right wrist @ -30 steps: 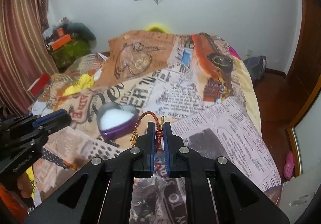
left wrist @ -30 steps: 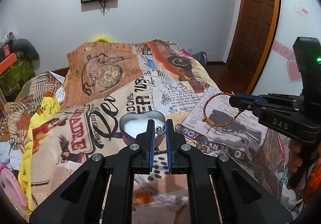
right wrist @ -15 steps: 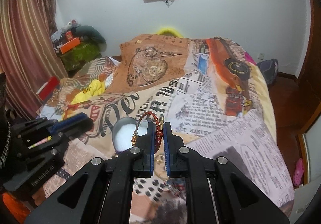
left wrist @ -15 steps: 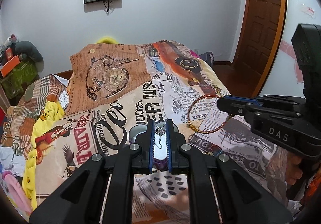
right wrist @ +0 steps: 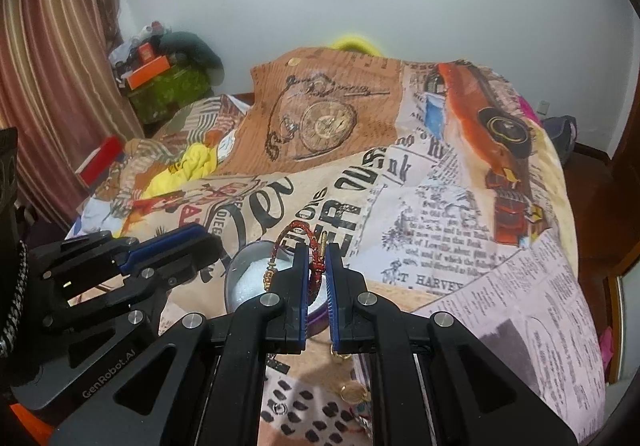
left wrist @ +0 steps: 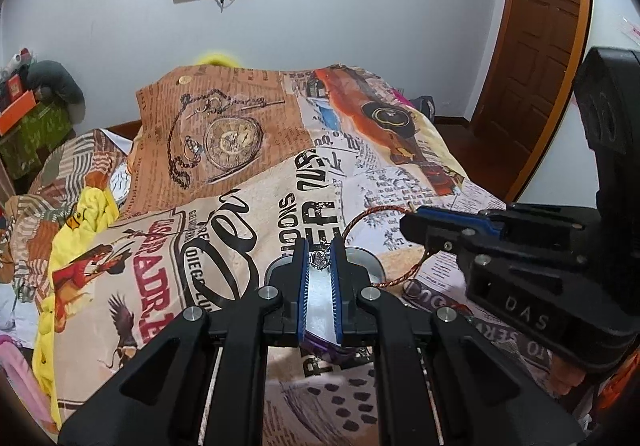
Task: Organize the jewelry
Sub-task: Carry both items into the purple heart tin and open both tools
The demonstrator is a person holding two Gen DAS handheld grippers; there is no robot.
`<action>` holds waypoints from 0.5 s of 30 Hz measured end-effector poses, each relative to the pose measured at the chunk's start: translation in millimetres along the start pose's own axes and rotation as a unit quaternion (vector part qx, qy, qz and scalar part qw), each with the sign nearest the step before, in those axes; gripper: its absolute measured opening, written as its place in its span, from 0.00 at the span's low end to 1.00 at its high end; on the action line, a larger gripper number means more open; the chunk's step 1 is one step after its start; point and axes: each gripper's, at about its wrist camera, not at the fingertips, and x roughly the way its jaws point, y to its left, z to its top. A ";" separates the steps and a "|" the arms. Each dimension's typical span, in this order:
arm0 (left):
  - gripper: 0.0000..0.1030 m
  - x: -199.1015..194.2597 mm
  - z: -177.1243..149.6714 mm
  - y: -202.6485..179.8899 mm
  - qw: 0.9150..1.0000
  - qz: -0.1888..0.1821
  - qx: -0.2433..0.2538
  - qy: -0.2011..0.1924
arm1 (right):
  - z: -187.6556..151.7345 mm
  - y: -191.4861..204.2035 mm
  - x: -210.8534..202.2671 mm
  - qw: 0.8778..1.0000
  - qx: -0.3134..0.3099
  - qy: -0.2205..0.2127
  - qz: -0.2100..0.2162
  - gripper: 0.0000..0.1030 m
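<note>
A purple heart-shaped jewelry box (left wrist: 362,260) with white lining lies open on the bed, also in the right wrist view (right wrist: 248,282). My left gripper (left wrist: 319,264) is shut on a small silver pendant (left wrist: 319,261) right over the box. My right gripper (right wrist: 316,264) is shut on a red and gold cord bracelet (right wrist: 294,242), held over the box's right side; the bracelet also shows in the left wrist view (left wrist: 360,222). The two grippers are close together.
The bed has a newspaper-print cover (left wrist: 248,182). Loose jewelry, including a gold ring (right wrist: 354,392), lies on the cover near me. Yellow cloth (left wrist: 92,206) lies at left. A wooden door (left wrist: 532,46) stands at right, a cluttered shelf (right wrist: 160,78) at the far left.
Both grippers moved toward the heart box. The pendant now hangs over the box lining, and the bracelet came left from beside the box to over it.
</note>
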 end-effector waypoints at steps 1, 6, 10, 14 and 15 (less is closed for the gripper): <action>0.09 2.2 0.0 1.2 1.000 0.000 -0.001 0.002 | -0.6 0.4 3.4 1.000 -0.002 0.004 0.001 0.07; 0.09 16.4 -1.6 8.0 1.000 -0.006 -0.008 0.016 | -2.8 -0.2 22.7 0.999 -0.007 0.032 0.015 0.07; 0.09 28.4 -5.7 10.0 0.999 -0.009 -0.006 0.033 | -4.9 -0.7 36.4 0.998 -0.012 0.055 0.025 0.07; 0.09 37.0 -9.2 10.9 0.999 -0.012 -0.005 0.046 | -6.6 -2.2 45.5 0.997 -0.017 0.073 0.029 0.07; 0.09 39.2 -9.9 11.4 0.999 -0.012 -0.005 0.050 | -7.0 -2.3 46.7 0.997 -0.019 0.076 0.029 0.07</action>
